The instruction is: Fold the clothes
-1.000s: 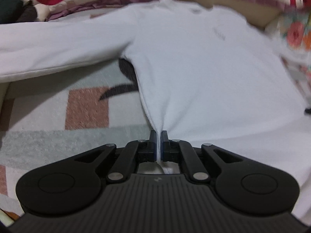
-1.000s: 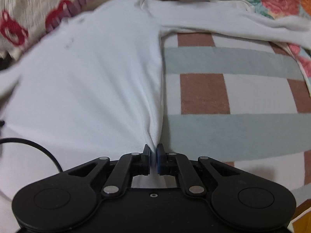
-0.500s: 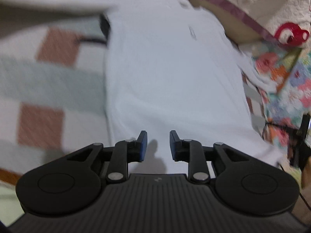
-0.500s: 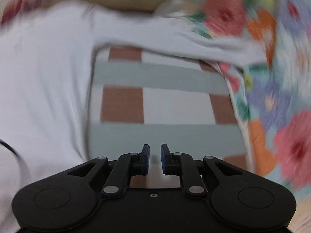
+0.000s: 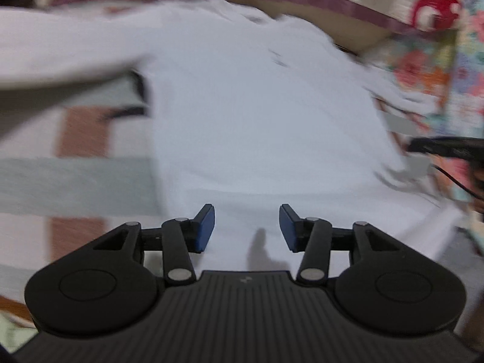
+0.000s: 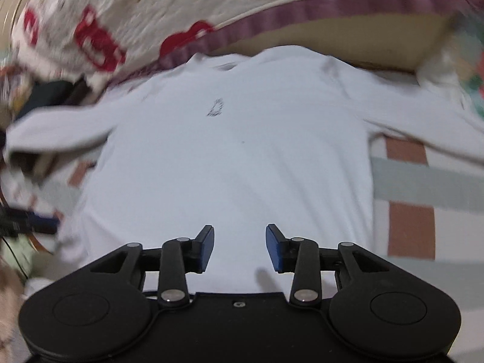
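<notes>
A white long-sleeved shirt (image 5: pixel 257 115) lies flat, front up, on a checked blanket, with both sleeves spread sideways; it also shows in the right wrist view (image 6: pixel 236 157). A small dark logo (image 6: pixel 215 108) marks its chest. My left gripper (image 5: pixel 246 227) is open and empty, hovering above the shirt's lower hem. My right gripper (image 6: pixel 240 246) is open and empty too, above the hem near the shirt's middle. The other gripper (image 5: pixel 447 148) shows at the right edge of the left wrist view. Both views are motion-blurred.
The checked blanket (image 6: pixel 408 193) has brown, grey and white squares. A quilt (image 6: pixel 99 30) with red patterns and a purple border lies beyond the collar. Floral fabric (image 5: pixel 466 69) lies at the right. Dark items (image 6: pixel 51 93) sit at the far left.
Both grippers let go of the shirt's hem corners, opened wide and swung inward over the shirt's lower middle. The shirt now lies flat.
</notes>
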The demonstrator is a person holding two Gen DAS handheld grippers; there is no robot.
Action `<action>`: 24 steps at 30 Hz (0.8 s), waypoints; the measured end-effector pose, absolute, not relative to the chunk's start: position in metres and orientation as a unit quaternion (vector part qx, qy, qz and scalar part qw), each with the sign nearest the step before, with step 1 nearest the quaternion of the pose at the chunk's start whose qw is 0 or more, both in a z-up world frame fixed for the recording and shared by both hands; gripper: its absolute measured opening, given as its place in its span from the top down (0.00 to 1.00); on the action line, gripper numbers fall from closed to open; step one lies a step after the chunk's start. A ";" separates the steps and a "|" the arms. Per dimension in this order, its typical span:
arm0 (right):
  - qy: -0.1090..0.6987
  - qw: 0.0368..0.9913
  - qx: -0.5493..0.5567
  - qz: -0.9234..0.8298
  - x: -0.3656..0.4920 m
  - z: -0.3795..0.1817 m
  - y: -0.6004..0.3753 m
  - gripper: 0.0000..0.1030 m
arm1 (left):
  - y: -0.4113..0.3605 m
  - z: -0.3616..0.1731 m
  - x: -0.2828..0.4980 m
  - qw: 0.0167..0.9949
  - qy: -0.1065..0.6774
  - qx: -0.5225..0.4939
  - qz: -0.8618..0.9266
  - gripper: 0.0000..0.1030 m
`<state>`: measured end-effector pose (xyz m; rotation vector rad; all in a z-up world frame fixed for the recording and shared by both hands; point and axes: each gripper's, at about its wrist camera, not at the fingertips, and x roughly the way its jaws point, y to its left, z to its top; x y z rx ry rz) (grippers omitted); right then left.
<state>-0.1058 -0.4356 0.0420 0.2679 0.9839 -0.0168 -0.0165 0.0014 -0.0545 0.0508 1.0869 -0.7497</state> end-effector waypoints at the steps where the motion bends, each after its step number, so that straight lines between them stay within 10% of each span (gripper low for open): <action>1: 0.471 0.876 0.107 -0.005 -0.102 0.044 -0.428 0.58 | 0.006 -0.051 -0.012 0.808 0.493 0.024 -0.322 0.51; 14: 0.360 0.912 -0.134 0.144 0.040 0.233 -0.317 0.41 | 0.111 -0.039 0.127 0.868 0.434 -0.234 -0.051 0.49; 24: 0.429 0.831 -0.285 0.208 0.133 0.105 -0.202 0.43 | 0.137 -0.087 0.113 0.890 0.360 -0.276 0.043 0.49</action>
